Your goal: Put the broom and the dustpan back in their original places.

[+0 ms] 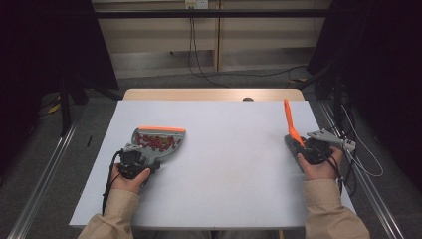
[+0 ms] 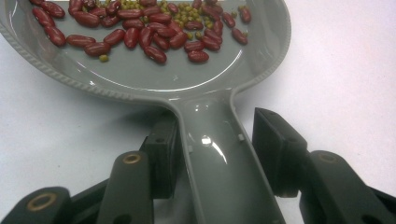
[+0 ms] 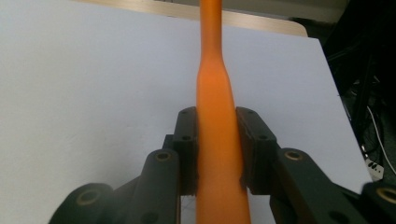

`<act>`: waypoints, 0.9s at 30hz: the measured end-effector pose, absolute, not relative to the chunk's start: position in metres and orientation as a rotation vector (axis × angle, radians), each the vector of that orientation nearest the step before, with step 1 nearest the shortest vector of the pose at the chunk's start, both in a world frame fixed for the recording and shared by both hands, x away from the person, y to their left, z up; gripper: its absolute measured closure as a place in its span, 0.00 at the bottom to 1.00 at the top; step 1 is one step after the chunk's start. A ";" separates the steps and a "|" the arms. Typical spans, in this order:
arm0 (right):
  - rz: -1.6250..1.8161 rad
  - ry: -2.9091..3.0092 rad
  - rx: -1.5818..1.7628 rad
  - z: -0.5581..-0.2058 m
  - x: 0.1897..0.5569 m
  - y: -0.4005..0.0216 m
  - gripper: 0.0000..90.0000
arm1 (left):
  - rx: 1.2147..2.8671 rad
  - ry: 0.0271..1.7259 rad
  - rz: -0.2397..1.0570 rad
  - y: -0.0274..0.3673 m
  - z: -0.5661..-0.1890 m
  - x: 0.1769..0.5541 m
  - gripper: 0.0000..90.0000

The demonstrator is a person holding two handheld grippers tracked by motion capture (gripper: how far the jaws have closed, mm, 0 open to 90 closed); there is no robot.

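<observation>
Your left gripper (image 1: 135, 162) is sitting at the near-left part of the white surface (image 1: 224, 164), its fingers (image 2: 161, 161) straddling the grey handle of the dustpan (image 1: 158, 142). The left pad is touching that handle while the right one is standing slightly off it, so the hold is looking loose rather than clamped. The dustpan is lying flat just beyond the gripper, a grey scoop with an orange strip along its far lip, carrying red kidney beans (image 2: 154, 35) mixed with small green beans (image 2: 187, 11) gathered toward that lip.

To the right of the dustpan, a wide stretch of bare surface is lying open all the way across.

Well to the right of the dustpan, near the surface's right edge, your right gripper (image 1: 313, 149) is clenching its fingers (image 3: 254, 149) on the orange brush handle (image 1: 288, 119), which is pointing away from you.

Beyond the dustpan, the white sheet is giving way to a wooden strip, then grey floor with trailing cables.
</observation>
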State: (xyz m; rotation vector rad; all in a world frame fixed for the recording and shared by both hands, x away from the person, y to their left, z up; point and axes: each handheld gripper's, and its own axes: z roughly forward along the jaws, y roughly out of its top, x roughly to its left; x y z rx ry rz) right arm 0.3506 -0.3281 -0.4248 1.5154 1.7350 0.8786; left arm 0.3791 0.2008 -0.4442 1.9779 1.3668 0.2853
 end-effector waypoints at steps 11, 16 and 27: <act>0.931 1.753 1.534 -0.427 0.348 -0.315 0.77 | 1.977 1.358 0.267 0.200 -0.445 0.379 0.57; 0.940 1.768 1.536 -0.429 0.348 -0.311 0.76 | 1.977 1.355 0.262 0.199 -0.444 0.379 0.55; 0.941 1.784 1.531 -0.430 0.349 -0.301 0.75 | 1.995 1.324 0.234 0.198 -0.444 0.377 0.52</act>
